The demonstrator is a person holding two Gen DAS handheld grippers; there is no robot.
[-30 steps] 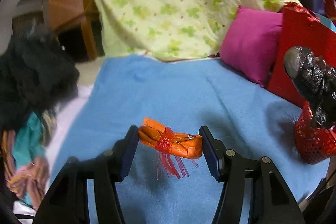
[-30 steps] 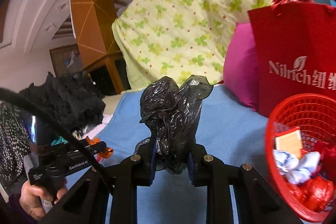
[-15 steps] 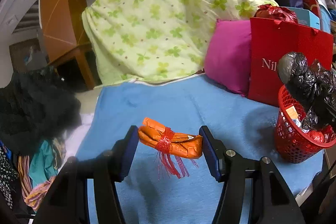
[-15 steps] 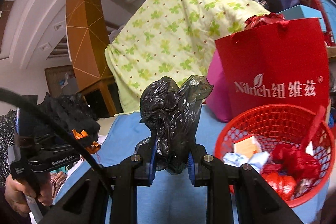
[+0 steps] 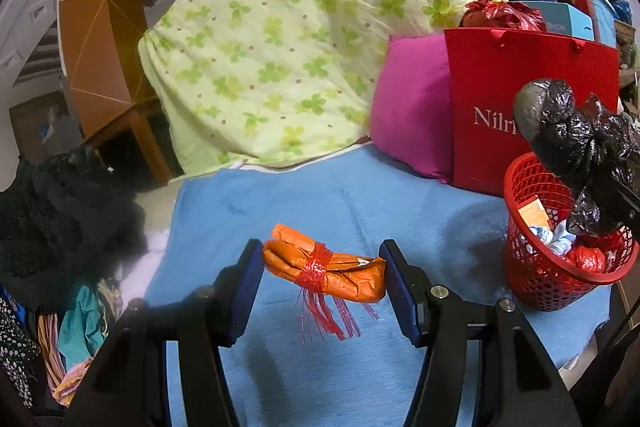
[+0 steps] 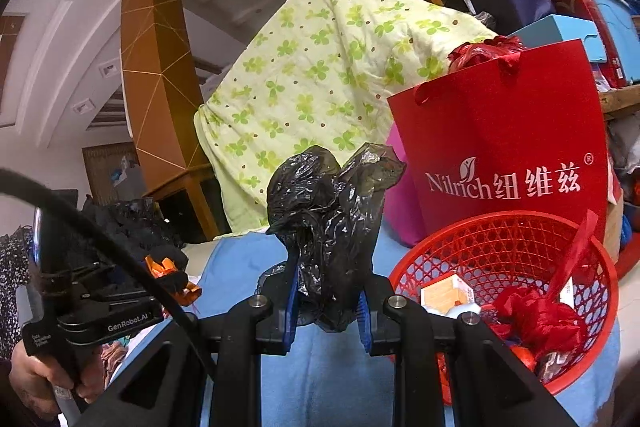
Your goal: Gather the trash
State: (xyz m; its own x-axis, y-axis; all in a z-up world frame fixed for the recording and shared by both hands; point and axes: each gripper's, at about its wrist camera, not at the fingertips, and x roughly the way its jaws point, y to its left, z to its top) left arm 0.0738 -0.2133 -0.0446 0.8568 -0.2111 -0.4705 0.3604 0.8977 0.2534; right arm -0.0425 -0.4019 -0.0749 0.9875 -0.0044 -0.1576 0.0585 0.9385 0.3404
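My left gripper [image 5: 322,265] is shut on an orange wrapper [image 5: 324,269] tied with red ribbon, held above the blue blanket [image 5: 312,199]. My right gripper [image 6: 326,303] is shut on a crumpled black plastic bag [image 6: 328,211], just left of the red mesh basket [image 6: 508,239]. The basket holds several pieces of trash. In the left wrist view the basket [image 5: 536,279] stands at the right with the black bag [image 5: 572,143] over it. The left gripper also shows at the left of the right wrist view [image 6: 168,275].
A red Nilrich paper bag [image 6: 504,147] and a magenta pillow [image 5: 412,107] stand behind the basket. A green clover quilt [image 5: 288,39] is heaped at the back. Dark clothes [image 5: 60,211] lie at the left. The blanket's edge drops off right of the basket.
Both grippers have risen and tilted up with their loads. The right gripper and black bag moved closer to the basket, which now shows more fully in both views.
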